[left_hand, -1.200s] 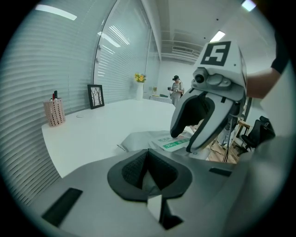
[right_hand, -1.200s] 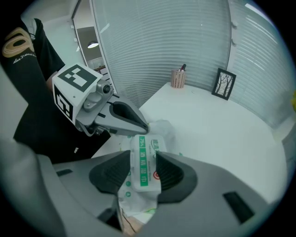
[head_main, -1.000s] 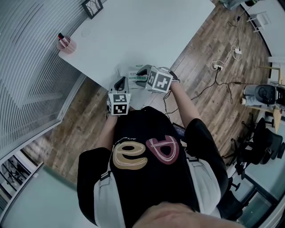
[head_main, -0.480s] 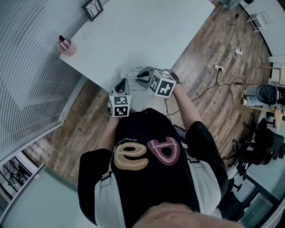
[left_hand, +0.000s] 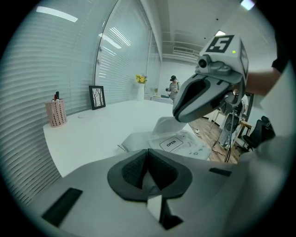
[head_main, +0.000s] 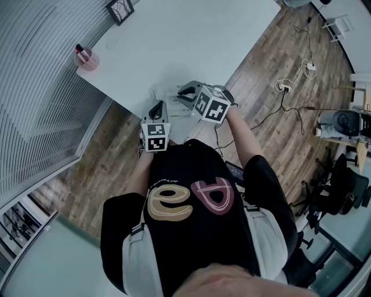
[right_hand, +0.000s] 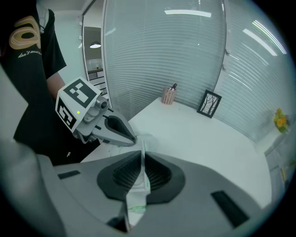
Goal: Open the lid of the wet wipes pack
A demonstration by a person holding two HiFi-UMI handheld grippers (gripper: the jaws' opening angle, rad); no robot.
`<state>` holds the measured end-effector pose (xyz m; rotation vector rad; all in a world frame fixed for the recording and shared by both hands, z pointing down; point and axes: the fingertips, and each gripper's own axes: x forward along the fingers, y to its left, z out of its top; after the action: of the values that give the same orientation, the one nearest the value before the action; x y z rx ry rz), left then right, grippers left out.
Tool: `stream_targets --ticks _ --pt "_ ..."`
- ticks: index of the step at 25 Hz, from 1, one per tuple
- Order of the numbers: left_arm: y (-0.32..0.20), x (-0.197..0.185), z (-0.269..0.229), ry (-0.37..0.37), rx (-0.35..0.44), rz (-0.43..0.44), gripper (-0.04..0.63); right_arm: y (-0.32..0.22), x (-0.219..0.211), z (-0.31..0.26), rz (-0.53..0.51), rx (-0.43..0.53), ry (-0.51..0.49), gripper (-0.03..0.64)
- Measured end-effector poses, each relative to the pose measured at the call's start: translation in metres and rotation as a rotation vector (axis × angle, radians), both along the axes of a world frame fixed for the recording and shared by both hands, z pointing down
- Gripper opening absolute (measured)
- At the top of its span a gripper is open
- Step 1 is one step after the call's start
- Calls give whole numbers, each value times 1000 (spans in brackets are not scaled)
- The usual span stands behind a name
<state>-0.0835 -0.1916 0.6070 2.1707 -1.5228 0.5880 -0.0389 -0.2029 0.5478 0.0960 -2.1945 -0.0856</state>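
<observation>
The wet wipes pack (left_hand: 185, 146) lies at the near edge of the white table (head_main: 174, 40), its "OPEN" label facing up. My left gripper (left_hand: 148, 155) is shut on the pack's near edge, with a white strip showing between its pads. My right gripper (right_hand: 141, 159) is closing on the thin lid flap (right_hand: 137, 196), white with green print, and the pads press on it. In the left gripper view, the flap (left_hand: 165, 125) stands lifted off the pack under the right gripper (left_hand: 182, 109). From the head view, both grippers (head_main: 156, 109) (head_main: 186, 93) meet over the pack (head_main: 173, 97).
A pink pen holder (head_main: 87, 58) stands at the table's left corner and a small picture frame (head_main: 120, 8) at the far edge. Cables and a power strip (head_main: 284, 87) lie on the wooden floor to the right. An office chair (head_main: 342, 185) stands further right.
The right gripper has lifted a little and tilted, its marker cube shifting slightly right. The left gripper has stayed still.
</observation>
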Motion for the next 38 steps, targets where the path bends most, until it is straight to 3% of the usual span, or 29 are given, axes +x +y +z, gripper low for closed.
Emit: stream_targets --ticks 15,38 --pt "-2 -1 -2 12 -3 12 18 -37 -3 3 61 -2 -31 25" --pt "-2 -1 -4 22 -7 -21 18 -77 0 37 280 -139 -144 63"
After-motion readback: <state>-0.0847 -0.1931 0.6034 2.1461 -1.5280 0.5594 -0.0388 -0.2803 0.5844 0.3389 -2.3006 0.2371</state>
